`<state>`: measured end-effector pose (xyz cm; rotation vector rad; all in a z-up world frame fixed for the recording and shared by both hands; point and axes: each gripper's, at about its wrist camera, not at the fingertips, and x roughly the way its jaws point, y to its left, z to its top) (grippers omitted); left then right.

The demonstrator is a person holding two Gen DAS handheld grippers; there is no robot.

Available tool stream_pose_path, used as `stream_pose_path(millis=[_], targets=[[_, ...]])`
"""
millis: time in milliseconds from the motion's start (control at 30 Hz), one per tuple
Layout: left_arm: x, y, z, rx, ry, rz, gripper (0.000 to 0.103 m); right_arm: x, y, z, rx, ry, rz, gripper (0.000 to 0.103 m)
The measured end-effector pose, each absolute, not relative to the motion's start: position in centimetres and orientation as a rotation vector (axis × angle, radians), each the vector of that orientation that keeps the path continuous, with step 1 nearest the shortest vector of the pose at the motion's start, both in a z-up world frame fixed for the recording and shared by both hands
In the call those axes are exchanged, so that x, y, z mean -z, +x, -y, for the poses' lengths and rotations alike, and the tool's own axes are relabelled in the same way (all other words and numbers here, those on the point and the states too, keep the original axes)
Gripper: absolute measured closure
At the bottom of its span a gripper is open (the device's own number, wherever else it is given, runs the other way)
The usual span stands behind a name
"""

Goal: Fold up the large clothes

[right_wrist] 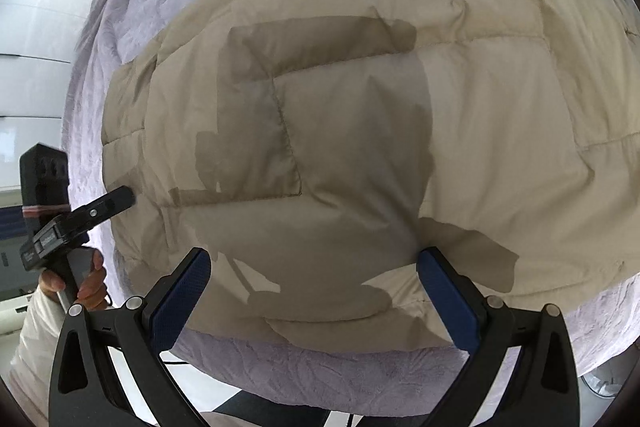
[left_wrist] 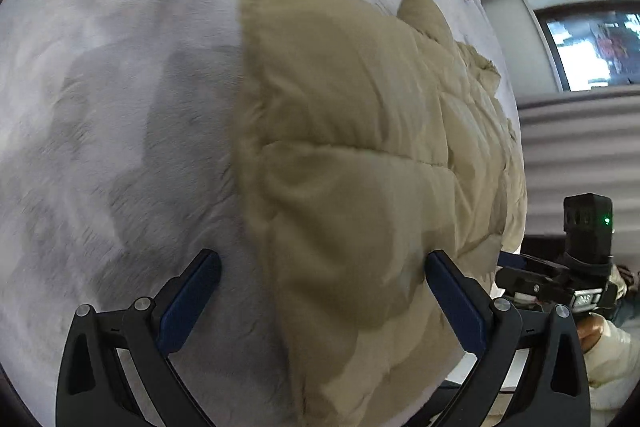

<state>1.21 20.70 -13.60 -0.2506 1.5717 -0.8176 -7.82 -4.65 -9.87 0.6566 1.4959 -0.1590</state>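
Garment: tan quilted coat (right_wrist: pixel 360 115) flat on grey bed cover (left_wrist: pixel 120 87), near edge at bed's front.
Left tool (left_wrist: pixel 322 291): jaws spread, empty, straddling coat's left edge; nearer.
Right tool (right_wrist: pixel 314 287): jaws spread, empty, above near hem.
Axis: coat's length probably runs away from both tools.

Beige quilted puffer coat (right_wrist: pixel 360 115), spread flat on lilac bedspread (right_wrist: pixel 320 367), apparently partly folded, puffy, creased

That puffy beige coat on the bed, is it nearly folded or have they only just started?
It looks partly done. The beige quilted coat lies spread on the lilac blanket, and a flap seems already turned over at its far edge. Nothing is in hand: the left gripper and right gripper hover open above it. The main folds into a compact bundle appear to remain.
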Motion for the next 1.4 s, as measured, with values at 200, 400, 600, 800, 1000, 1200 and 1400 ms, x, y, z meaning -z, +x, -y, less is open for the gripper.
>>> stream_pose_path(millis=[200,400,600,800,1000,1200,1400], targets=[[14.0,2.2,-17.4,0.907,-0.274,-1.568,0.001,10.2,-7.7,4.4,0.169,0.648,-1.501,0.0],[14.9,1.5,-14.9,0.975,-0.152,-1.604,0.001,10.2,-7.8,4.4,0.176,0.654,-1.497,0.0],[13.2,1.2,-15.2,1.024,-0.231,-1.607,0.067,8.9,-8.1,5.2,0.155,0.693,-1.464,0.0],[8.9,0.3,-14.9,1.02,-0.242,-1.532,0.075,5.6,-8.8,8.6,0.224,0.637,-1.352,0.0],[3.5,-0.4,-13.4,0.984,-0.271,-1.47,0.075,5.9,-8.3,12.9,0.269,0.678,-1.248,0.093],[-2.6,-2.7,-8.0,0.932,-0.22,-1.436,0.075,10.1,-6.8,14.7,0.145,0.708,-1.265,0.094],[-6.3,-5.5,0.4,0.875,-0.079,-1.437,0.075,13.8,-6.2,16.8,0.026,0.822,-1.274,0.097]])
